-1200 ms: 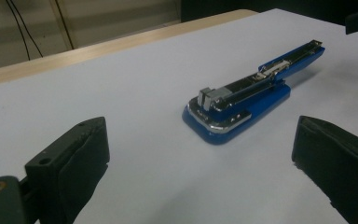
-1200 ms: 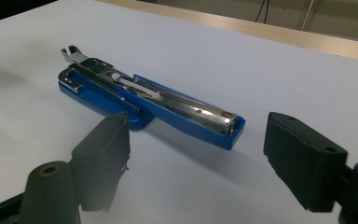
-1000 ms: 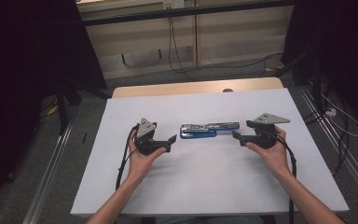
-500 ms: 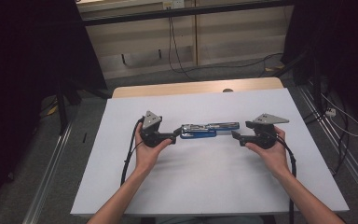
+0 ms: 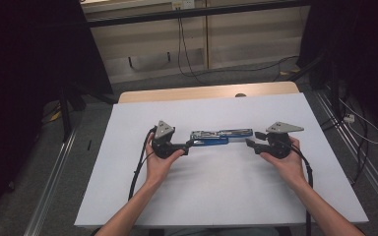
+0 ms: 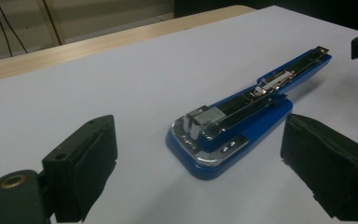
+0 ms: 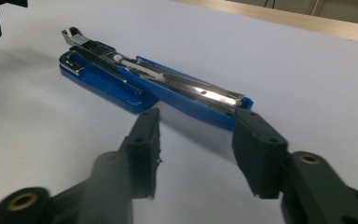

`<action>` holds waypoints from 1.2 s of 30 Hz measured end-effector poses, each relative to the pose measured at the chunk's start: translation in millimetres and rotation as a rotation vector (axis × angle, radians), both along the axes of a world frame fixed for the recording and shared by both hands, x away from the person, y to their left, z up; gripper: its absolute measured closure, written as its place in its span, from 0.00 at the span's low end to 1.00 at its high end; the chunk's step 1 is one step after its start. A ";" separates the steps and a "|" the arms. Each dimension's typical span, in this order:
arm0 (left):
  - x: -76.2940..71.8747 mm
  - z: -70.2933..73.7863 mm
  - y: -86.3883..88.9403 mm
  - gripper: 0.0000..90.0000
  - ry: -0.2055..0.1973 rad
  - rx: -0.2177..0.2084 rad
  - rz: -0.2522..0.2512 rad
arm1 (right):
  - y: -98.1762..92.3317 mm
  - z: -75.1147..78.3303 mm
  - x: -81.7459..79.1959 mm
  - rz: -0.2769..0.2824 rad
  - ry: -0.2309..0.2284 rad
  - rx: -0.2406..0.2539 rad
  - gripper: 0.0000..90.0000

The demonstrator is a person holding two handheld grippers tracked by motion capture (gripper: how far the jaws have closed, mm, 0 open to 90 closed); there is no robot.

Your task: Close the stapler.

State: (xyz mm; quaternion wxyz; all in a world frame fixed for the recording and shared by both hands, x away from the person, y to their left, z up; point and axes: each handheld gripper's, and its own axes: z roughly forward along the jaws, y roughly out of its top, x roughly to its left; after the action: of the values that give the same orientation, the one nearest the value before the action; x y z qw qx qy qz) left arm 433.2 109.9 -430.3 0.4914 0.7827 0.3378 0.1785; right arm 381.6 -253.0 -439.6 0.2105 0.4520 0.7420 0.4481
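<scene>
A blue stapler lies folded open flat on the white sheet, its metal magazine facing up. My left gripper sits at its left end. In the left gripper view the stapler's blue base end lies between the wide jaws, which touch nothing; they have just been closing a little. My right gripper faces the right end. In the right gripper view its jaws have just been closing and stand apart just short of the stapler's tip, with nothing between the pads.
The white sheet covers a wooden table whose far edge shows bare. Cables trail on the floor behind and at the right. Metal rails run along both sides of the table.
My left gripper has moved right, up to the stapler's left end. The right hand has stayed where it was.
</scene>
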 end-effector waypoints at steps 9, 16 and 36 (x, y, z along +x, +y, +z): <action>3.4 -2.1 -9.7 0.17 0.001 0.001 -0.011 | -0.8 -1.7 -1.5 0.020 0.021 0.054 0.96; 4.9 0.6 -17.6 0.28 0.002 0.005 -0.046 | 1.3 -4.2 -1.6 0.017 0.034 0.002 1.00; 16.1 -10.4 -25.3 1.00 0.043 0.033 -0.119 | 1.4 -7.4 0.9 0.027 0.040 -0.034 1.00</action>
State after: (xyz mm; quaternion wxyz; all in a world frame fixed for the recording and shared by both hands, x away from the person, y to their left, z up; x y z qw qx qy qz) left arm 449.3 84.7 -440.6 0.4808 0.8130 0.2982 0.1380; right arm 382.5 -251.6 -447.0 0.1972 0.4471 0.7597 0.4290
